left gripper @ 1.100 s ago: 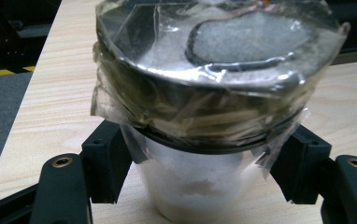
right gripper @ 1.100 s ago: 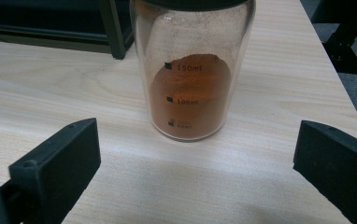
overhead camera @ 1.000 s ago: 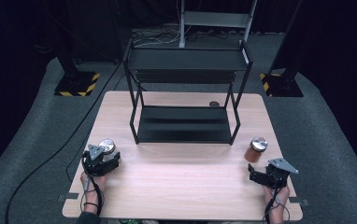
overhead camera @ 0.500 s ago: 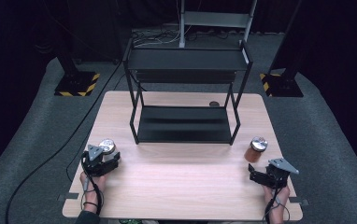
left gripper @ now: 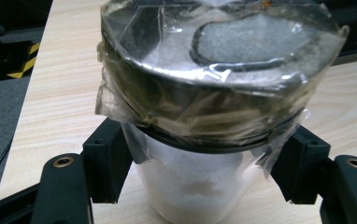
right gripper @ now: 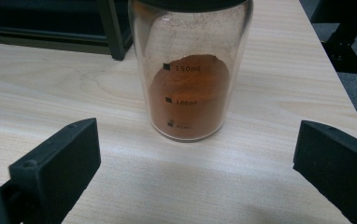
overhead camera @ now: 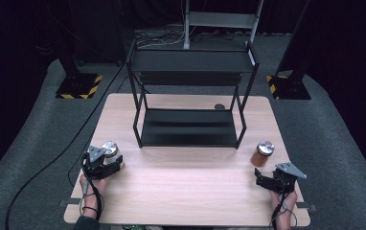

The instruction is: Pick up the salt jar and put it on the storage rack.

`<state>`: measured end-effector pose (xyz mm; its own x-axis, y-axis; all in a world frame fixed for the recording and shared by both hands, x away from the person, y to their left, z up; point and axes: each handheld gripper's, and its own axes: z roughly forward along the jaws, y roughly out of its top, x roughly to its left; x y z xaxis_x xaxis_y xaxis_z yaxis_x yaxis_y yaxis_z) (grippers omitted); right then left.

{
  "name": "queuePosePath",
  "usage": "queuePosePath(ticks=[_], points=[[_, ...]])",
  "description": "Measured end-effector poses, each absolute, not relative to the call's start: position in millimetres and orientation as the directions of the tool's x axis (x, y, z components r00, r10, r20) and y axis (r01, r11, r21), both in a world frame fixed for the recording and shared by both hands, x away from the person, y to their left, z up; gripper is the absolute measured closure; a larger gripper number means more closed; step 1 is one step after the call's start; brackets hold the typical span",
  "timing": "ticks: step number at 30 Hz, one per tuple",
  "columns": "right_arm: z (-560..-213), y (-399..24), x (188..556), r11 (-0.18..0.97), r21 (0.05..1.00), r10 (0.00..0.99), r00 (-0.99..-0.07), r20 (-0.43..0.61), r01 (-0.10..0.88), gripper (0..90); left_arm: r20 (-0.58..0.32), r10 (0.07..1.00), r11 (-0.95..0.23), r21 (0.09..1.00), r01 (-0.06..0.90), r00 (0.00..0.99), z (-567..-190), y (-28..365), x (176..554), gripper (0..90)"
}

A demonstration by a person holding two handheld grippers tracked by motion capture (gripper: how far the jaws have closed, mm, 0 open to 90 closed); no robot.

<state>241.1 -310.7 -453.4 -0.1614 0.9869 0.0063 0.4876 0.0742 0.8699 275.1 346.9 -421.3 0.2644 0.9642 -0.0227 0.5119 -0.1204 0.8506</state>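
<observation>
Your left gripper (overhead camera: 105, 160) clamps the jar of white powder (left gripper: 190, 186) near the worktop's (overhead camera: 181, 191) left front corner; lift it straight, keeping it upright. Your right gripper (overhead camera: 267, 180) stands wide open just short of the jar of orange powder (right gripper: 190, 93) by the right edge; advance squarely before closing.
</observation>
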Motion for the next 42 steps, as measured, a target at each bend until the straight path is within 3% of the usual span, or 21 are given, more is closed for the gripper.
queuePosePath(ticks=[42], points=[[-454,-312,241,0.074,0.871,0.986,-0.165,0.009,0.485,0.0,0.015,0.902,-0.244,0.842,0.481,0.431,-344,321,298,30.4]])
